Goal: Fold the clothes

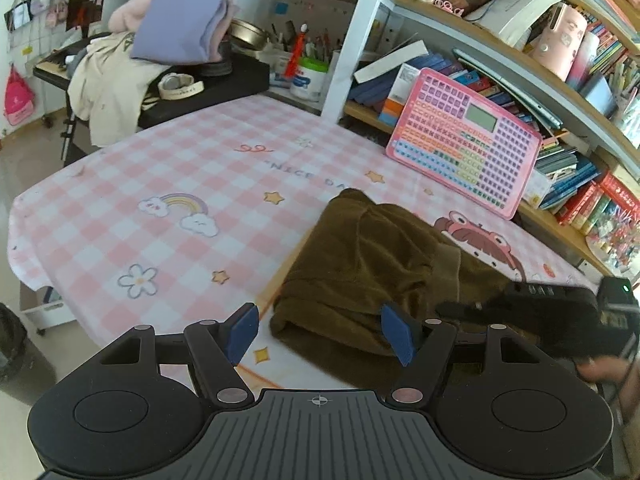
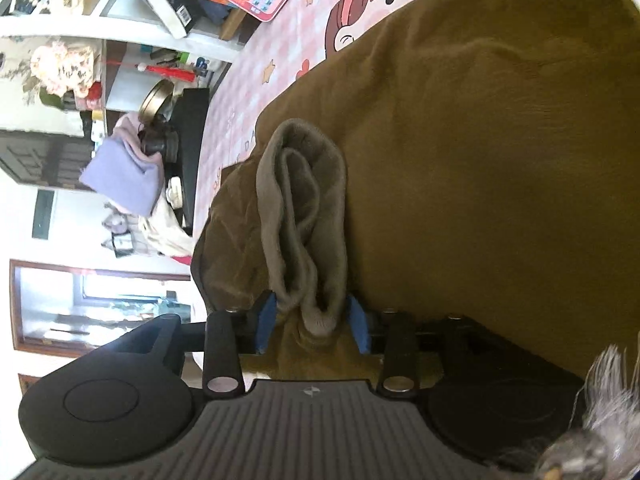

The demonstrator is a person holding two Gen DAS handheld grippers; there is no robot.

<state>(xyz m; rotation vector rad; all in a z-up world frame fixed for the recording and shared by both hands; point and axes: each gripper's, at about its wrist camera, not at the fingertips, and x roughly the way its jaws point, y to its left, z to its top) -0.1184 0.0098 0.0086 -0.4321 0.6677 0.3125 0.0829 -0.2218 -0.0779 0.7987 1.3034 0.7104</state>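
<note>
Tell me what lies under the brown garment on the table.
Under the brown fleece garment is the pink checked tablecloth; a cartoon print shows at its far edge. What it covers stays hidden.

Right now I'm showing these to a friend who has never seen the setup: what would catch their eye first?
Probably the brown fleecy garment, bunched on the pink checked tablecloth with its rainbow and stars. Its grey ribbed cuff is pinched by the right gripper, while the left gripper hovers open. A pink keyboard toy leans on the bookshelf.

Home bedroom or study, crammed bookshelves [image 1: 520,92], pink checked tablecloth [image 1: 180,184]
</note>
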